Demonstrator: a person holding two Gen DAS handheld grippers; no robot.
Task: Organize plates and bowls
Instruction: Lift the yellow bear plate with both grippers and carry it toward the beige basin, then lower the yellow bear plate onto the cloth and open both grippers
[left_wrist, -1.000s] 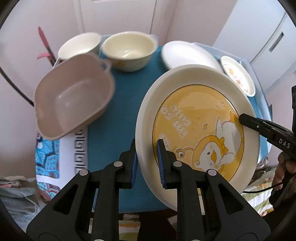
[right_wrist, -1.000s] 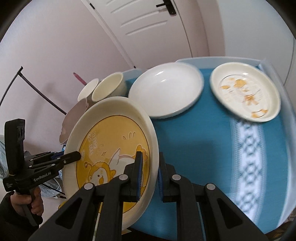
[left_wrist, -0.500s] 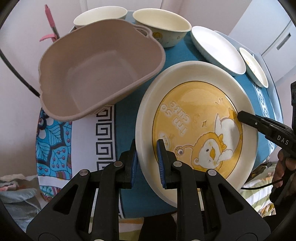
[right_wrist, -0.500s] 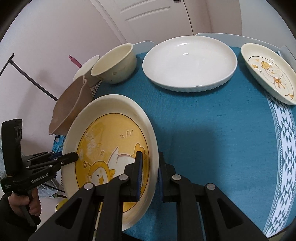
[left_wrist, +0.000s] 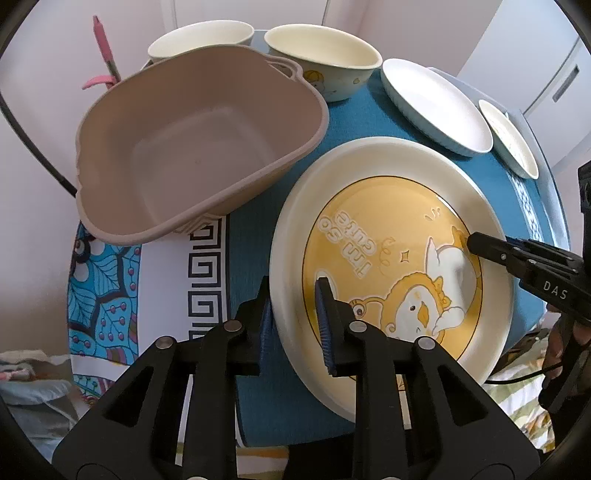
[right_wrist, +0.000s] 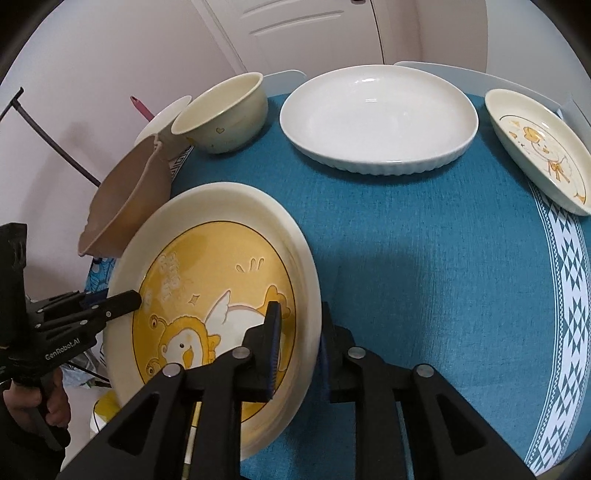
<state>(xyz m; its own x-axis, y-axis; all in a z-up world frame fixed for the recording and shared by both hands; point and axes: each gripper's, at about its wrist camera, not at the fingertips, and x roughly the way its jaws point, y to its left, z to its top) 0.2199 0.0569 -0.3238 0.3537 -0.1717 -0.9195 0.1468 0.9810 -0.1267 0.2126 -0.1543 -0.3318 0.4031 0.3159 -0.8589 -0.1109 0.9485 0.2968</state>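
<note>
A large cream plate with a yellow duck picture (left_wrist: 391, 258) is held tilted over the near edge of the blue table. My left gripper (left_wrist: 293, 321) is shut on its left rim. My right gripper (right_wrist: 297, 343) is shut on its right rim (right_wrist: 306, 266). Each gripper shows in the other's view, the right one (left_wrist: 491, 247) and the left one (right_wrist: 118, 302). A beige plastic basin (left_wrist: 184, 147) stands just left of the plate. Two cream bowls (left_wrist: 321, 55) (left_wrist: 201, 38) stand behind it.
A white oval dish (right_wrist: 376, 118) and a small duck plate (right_wrist: 539, 147) lie at the far side of the blue tablecloth (right_wrist: 424, 258). A patterned cloth (left_wrist: 110, 288) hangs at the table's left edge. A pink pen (left_wrist: 105, 48) stands far left.
The plate and both grippers have come down toward the table's near edge, next to the beige basin. Both grips have stayed shut on the rim.
</note>
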